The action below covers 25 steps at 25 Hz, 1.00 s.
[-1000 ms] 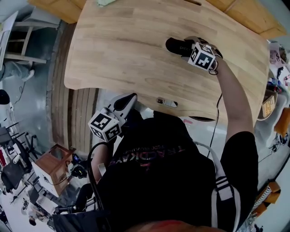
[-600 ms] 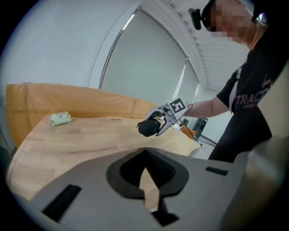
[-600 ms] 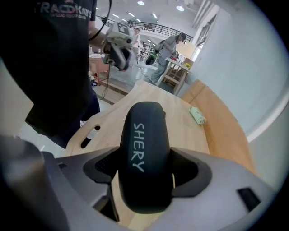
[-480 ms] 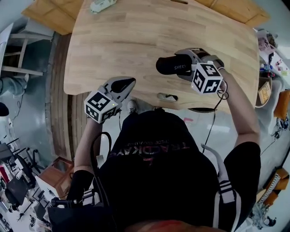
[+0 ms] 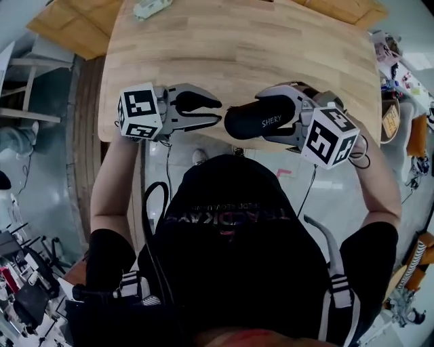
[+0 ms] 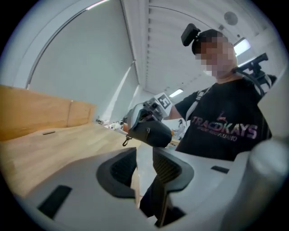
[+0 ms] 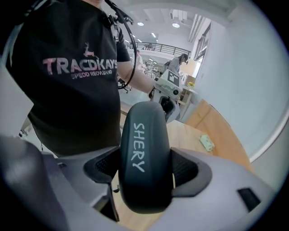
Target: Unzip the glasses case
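The right gripper (image 5: 274, 114) clamps the black glasses case (image 5: 252, 120) across its middle and holds it in the air at the centre of the frame, over the near edge of the light wooden table (image 5: 237, 47). A small pale object (image 5: 150, 8) lies on the tabletop at the upper left. The left gripper (image 5: 215, 112), just left of the case, has just been opening its jaws, with nothing between them. Grey floor (image 5: 41, 162) fills the left side, and cluttered things (image 5: 388, 54) crowd the upper right edge.
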Each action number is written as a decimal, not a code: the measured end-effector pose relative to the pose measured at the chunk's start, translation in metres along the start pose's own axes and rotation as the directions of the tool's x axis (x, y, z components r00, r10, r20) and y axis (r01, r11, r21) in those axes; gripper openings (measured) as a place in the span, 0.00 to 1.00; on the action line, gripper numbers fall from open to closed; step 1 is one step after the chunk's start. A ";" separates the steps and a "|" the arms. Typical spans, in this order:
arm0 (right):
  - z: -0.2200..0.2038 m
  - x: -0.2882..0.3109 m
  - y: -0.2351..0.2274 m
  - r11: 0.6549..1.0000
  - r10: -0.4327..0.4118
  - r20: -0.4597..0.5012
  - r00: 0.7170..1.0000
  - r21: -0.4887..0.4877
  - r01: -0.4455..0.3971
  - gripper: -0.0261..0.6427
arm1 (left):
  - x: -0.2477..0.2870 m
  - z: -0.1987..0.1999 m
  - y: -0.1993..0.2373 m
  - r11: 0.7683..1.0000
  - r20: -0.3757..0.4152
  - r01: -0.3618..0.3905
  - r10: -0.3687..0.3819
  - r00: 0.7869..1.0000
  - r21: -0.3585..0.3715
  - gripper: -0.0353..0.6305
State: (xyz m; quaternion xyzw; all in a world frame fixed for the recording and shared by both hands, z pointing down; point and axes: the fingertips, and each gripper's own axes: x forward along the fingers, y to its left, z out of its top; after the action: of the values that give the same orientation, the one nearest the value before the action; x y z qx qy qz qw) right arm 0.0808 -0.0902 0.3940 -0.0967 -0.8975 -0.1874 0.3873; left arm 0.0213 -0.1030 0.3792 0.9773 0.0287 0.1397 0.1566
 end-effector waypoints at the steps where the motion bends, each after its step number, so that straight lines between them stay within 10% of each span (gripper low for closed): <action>1: 0.008 -0.003 0.002 1.000 0.005 0.004 1.000 0.002 -0.005 0.58 | -0.001 0.006 -0.008 0.998 0.002 0.059 -0.059 0.998 0.013 0.21; 6: 0.038 -0.013 0.019 0.999 0.046 -0.022 0.999 -0.002 -0.046 0.58 | -0.010 0.031 -0.041 0.958 -0.045 0.278 -0.276 0.960 0.066 0.21; 18: 0.075 -0.004 0.049 0.992 0.123 -0.046 0.991 -0.001 -0.124 0.58 | -0.015 0.040 -0.093 0.849 -0.117 0.524 -0.515 0.849 0.069 0.15; 25: 0.079 -0.001 0.040 0.996 0.091 -0.053 0.995 0.022 -0.089 0.58 | -0.028 0.039 -0.088 0.901 -0.052 0.420 -0.416 0.908 0.111 0.10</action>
State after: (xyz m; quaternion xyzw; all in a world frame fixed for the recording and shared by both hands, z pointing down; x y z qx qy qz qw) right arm 0.0426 -0.0216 0.3538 -0.1281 -0.8834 -0.1633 0.4202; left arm 0.0040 -0.0336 0.3081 0.9540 0.2481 0.1142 0.1236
